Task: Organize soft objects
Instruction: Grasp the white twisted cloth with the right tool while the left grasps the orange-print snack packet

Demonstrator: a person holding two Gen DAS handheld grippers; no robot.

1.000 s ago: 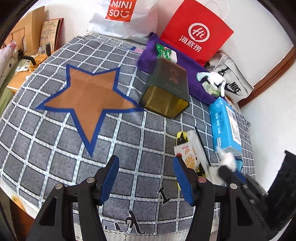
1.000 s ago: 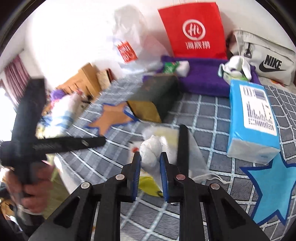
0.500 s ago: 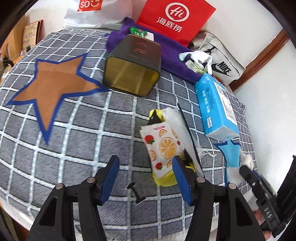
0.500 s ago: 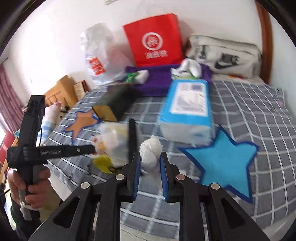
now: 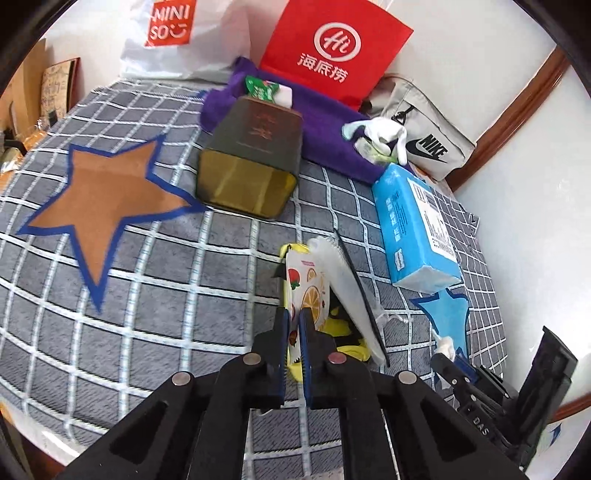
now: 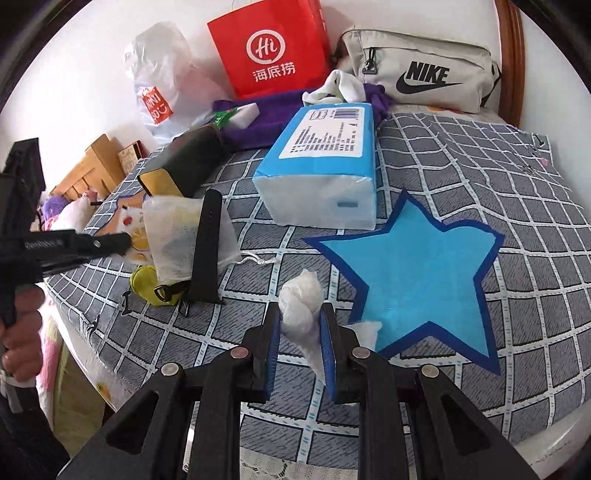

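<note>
The left claw (image 5: pixel 291 334) was clamped tight on the near edge of a flat white fabric pouch printed with oranges and strawberries (image 5: pixel 308 291), low in the middle of the left wrist view. The right claw (image 6: pixel 299 332) stood narrowly parted, its pads pinching a twisted wad of white tissue (image 6: pixel 301 306) at the lower centre of the right wrist view, just beside the near point of a blue paper star (image 6: pixel 417 288).

Both lay over a bed covered in grey cloth with a white grid (image 5: pixel 155 295). By my reading the step in hand was sorting: each claw had a soft item gripped. The next move would call for lifting the pouch clear of the white mesh drawstring bag (image 6: pixel 173 236), the black strap (image 6: pixel 207 251) and the yellow-green pouch (image 6: pixel 147 286) crowded against it, and carrying the wad to its place, perhaps the blue star.

Counted from large to small: one bed; two stars, the blue one and an orange-brown one edged in blue (image 5: pixel 107 203); one red paper carrier bag (image 5: pixel 332 48); one white plastic shopping bag (image 5: pixel 181 33); one grey waist bag (image 6: pixel 417 70); one purple towel (image 5: pixel 325 122); one blue pack of tissues (image 6: pixel 325 162); one dark olive tin box (image 5: pixel 251 158); one bundle of white socks (image 5: pixel 380 136); one tissue wad.
</note>
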